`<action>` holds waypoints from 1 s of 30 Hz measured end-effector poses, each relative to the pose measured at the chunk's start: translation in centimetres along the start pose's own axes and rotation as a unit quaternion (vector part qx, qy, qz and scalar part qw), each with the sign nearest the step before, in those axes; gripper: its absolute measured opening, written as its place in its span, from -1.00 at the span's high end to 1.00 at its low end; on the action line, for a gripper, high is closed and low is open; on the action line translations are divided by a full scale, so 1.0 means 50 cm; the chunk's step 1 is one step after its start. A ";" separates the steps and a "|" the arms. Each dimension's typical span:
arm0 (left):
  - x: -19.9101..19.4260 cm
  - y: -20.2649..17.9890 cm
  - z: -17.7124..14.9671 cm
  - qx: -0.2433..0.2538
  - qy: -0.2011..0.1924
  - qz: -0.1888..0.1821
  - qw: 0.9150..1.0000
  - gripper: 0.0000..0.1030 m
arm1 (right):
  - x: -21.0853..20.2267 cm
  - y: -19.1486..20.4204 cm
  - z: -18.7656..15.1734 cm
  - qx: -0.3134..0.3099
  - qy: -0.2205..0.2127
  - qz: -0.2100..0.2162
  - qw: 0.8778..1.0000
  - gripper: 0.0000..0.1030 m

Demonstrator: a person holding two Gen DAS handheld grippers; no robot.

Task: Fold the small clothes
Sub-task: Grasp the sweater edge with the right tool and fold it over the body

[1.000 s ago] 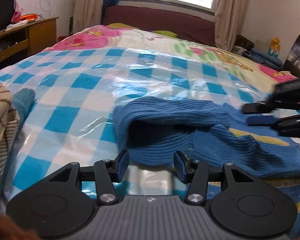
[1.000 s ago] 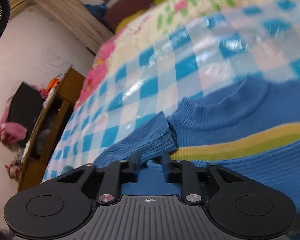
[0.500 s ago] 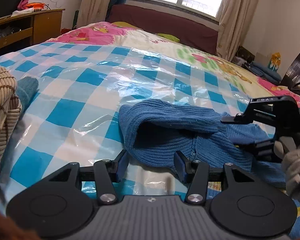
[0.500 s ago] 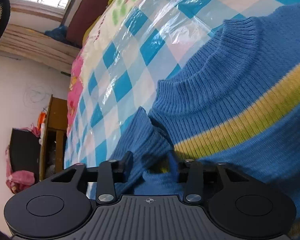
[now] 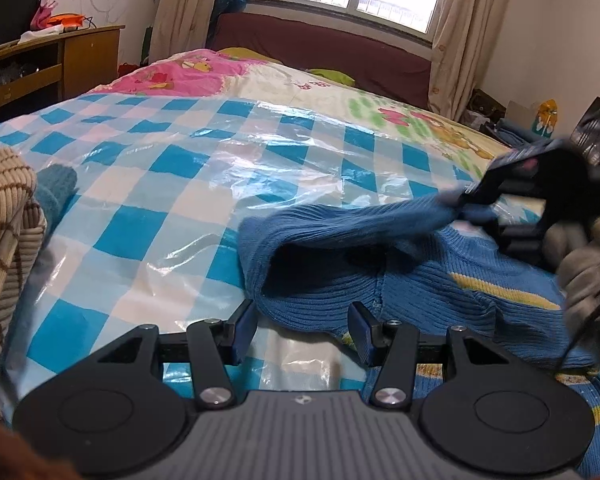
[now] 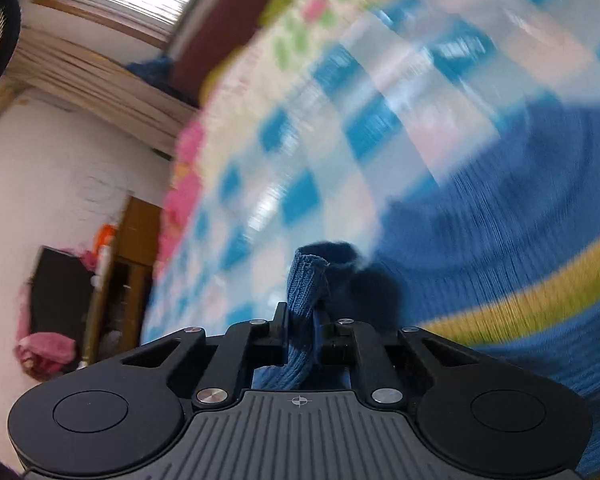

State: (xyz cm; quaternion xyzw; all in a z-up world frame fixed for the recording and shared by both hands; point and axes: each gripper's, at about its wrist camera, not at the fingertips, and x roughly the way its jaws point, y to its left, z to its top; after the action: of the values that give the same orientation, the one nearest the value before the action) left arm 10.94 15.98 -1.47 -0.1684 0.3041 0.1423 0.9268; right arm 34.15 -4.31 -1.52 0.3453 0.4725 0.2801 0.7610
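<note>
2 grippers work our blue sweater (image 5: 440, 292), which lies on the checked bed cover (image 5: 172, 184). Our right gripper (image 6: 304, 320) has just closed and pinches the sleeve (image 6: 306, 280), lifting it. Our left gripper (image 5: 302, 330) stands spread at the sweater's near edge, gripping nothing.

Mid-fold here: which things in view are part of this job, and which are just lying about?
In the job:
- blue sweater, sleeve cuff pinched in the right gripper, whose jaws have just closed on it
- left gripper, open at the sweater's near edge

Lying about:
- beige striped knit
- teal cloth
- wooden cabinet
</note>
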 end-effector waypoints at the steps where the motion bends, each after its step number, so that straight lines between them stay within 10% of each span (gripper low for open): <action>1: -0.002 -0.004 0.003 0.003 -0.003 -0.001 1.000 -0.04 | -0.020 0.009 0.008 -0.003 -0.008 0.012 1.000 0.77; 8: -0.005 -0.059 0.025 0.036 -0.016 -0.023 0.999 -0.04 | -0.201 0.033 0.058 -0.035 -0.081 0.056 0.994 0.77; 13: 0.021 -0.104 0.021 0.067 -0.002 -0.041 0.997 -0.06 | -0.316 -0.064 0.043 -0.041 -0.132 -0.001 0.990 0.77; 19: 0.080 -0.140 -0.003 0.114 0.046 -0.021 0.992 -0.06 | -0.309 -0.230 0.009 0.014 -0.113 -0.095 0.989 0.77; 30: 0.080 -0.156 0.008 0.128 0.047 -0.010 0.991 -0.06 | -0.337 -0.266 -0.029 0.021 -0.109 -0.110 0.988 0.75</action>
State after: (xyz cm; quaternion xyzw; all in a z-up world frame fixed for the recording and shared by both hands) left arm 17.11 9.77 -1.87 -0.0574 0.3612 0.0851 0.9268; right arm 27.46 -24.68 -3.63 0.3351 0.4276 0.1454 0.8269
